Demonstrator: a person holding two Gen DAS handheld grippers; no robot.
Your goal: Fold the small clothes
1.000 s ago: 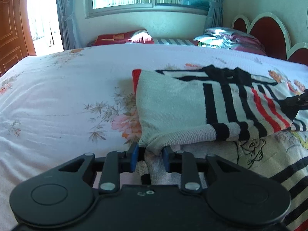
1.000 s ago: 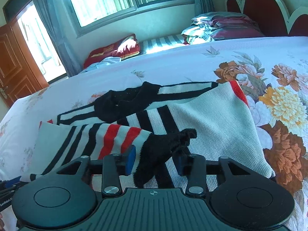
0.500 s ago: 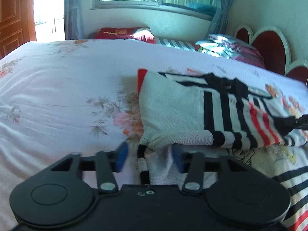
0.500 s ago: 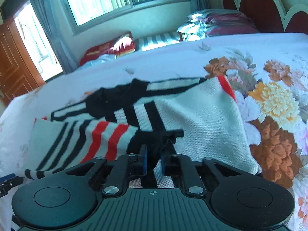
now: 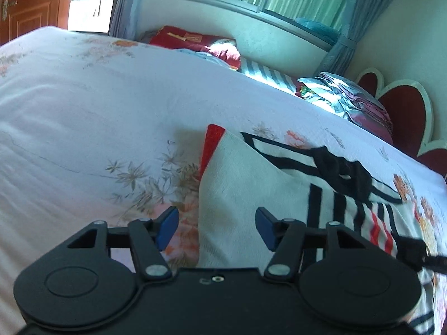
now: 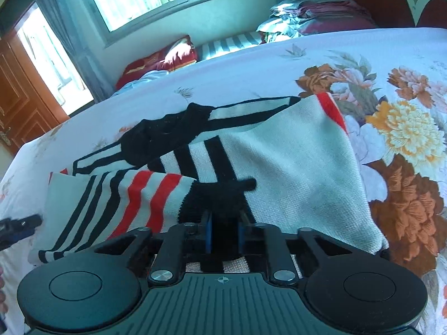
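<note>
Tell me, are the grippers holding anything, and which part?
The right gripper is shut on the sweater, pinching its black cuff. The left gripper is open above the sweater and holds nothing.

left gripper [image 5: 214, 227] released sweater [image 5: 245, 192], right gripper [image 6: 225, 234] clamped cuff [image 6: 220, 195]

Left wrist view: low over the bed [image 5: 83, 106], tilted, facing the window wall, close behind the sweater [image 5: 237, 184]. Right wrist view: low over the bed [image 6: 251, 69], same facing, close to the sweater [image 6: 293, 162]. Both views share sweater, red pillow [image 5: 192, 39] [image 6: 162, 58] and headboard corner.
</note>
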